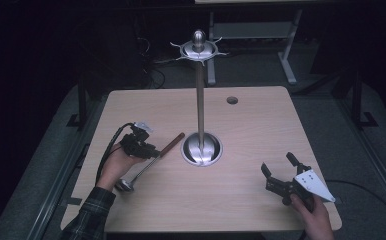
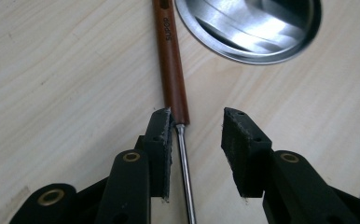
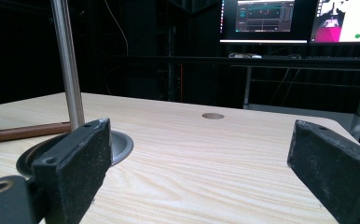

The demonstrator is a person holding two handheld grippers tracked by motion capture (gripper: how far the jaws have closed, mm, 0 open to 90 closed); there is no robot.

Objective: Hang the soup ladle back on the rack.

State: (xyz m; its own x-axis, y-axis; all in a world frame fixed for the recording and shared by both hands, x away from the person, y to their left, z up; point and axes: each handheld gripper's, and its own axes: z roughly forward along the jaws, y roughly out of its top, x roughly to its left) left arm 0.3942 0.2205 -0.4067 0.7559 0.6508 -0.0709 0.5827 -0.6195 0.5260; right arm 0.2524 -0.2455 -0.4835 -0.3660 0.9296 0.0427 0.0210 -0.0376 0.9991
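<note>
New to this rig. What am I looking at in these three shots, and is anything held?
No robot arm: a person holds a two-jaw gripper in each hand. The high view looks down on the wooden table; the other two cameras ride on the grippers, looking along their black jaws. On the table stands a steel utensil stand, and beside its base lies a ladle with a brown handle. The left gripper has its jaws apart around the ladle's shaft, not clamping it. The right gripper is open, with nothing in it.
</note>
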